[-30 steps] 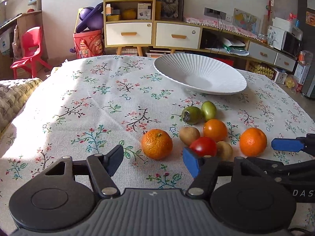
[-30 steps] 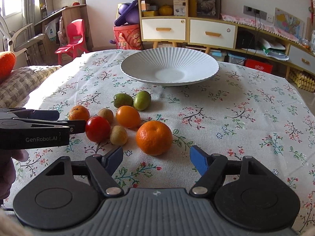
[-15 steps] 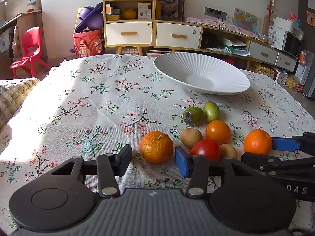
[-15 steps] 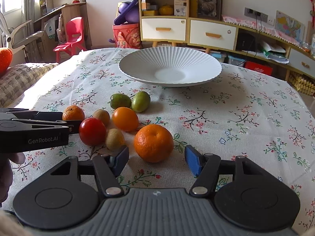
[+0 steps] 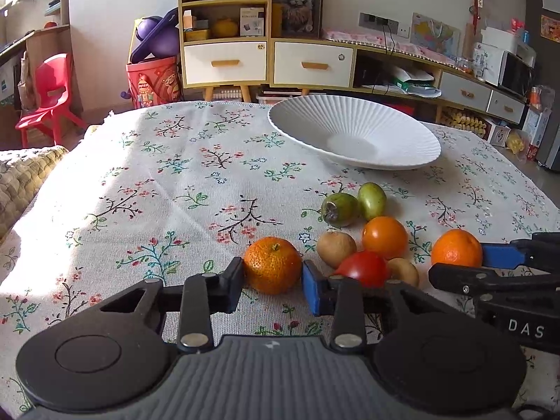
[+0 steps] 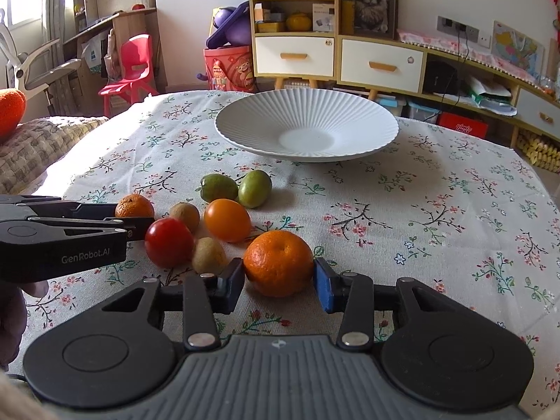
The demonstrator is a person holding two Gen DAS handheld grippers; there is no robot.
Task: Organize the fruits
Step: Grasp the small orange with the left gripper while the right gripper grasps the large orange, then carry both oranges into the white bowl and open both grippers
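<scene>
In the left wrist view a small mandarin (image 5: 272,265) sits between the fingers of my left gripper (image 5: 273,281). The jaws are closing and both pads touch its sides. In the right wrist view a larger orange (image 6: 278,262) sits in my right gripper (image 6: 279,276), whose jaws are also closing with the pads against it. Both fruits rest on the cloth. Between them lie a red tomato (image 5: 364,267), an orange tomato (image 5: 384,237), two green fruits (image 5: 338,209) and two brown kiwis (image 5: 336,248). Beyond them stands the white ribbed plate (image 6: 245,129), with nothing in it.
The floral tablecloth (image 5: 157,182) covers the whole table. A woven cushion (image 6: 38,140) lies off its left edge. Past the far edge are a red chair (image 6: 131,66) and a drawer cabinet (image 6: 336,59). A hand (image 6: 14,315) holds the left gripper.
Both pairs of jaws have closed in from wide open until the pads meet the mandarin and the orange. Neither hand nor any fruit has shifted.
</scene>
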